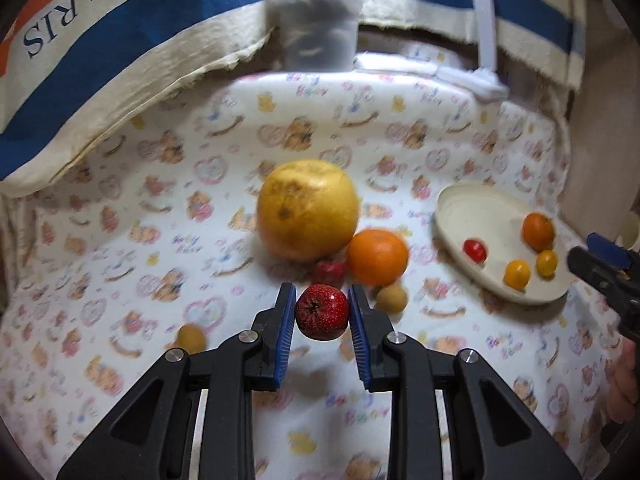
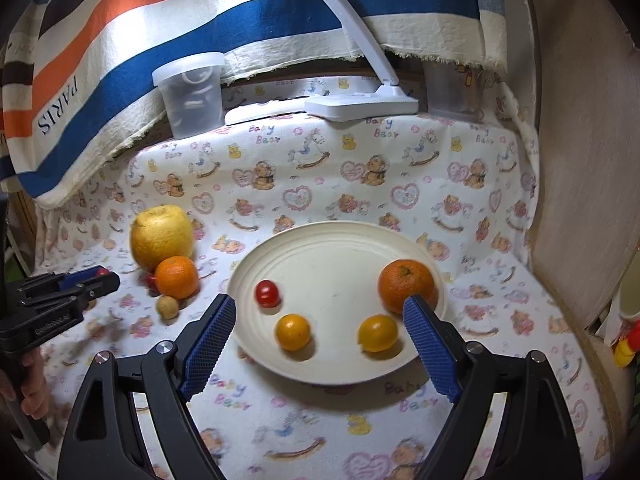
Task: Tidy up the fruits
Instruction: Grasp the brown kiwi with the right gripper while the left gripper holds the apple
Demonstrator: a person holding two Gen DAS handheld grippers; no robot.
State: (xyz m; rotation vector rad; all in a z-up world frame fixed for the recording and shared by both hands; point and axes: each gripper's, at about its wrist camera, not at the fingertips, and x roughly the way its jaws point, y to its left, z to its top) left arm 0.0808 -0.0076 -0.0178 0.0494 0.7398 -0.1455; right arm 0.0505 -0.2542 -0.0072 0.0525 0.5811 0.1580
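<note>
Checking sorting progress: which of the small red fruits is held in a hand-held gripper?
The speckled red fruit between the left hand-held gripper pads; the other lies beside the orange.

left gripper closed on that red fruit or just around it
Shut on it: in the left wrist view the left gripper has both blue pads against the small red fruit, which hangs above the cloth, casting a shadow below.

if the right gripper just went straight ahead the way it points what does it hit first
Likely the plate: the open right gripper points over its near rim, toward the yellow fruits. Its height is unclear.
</note>
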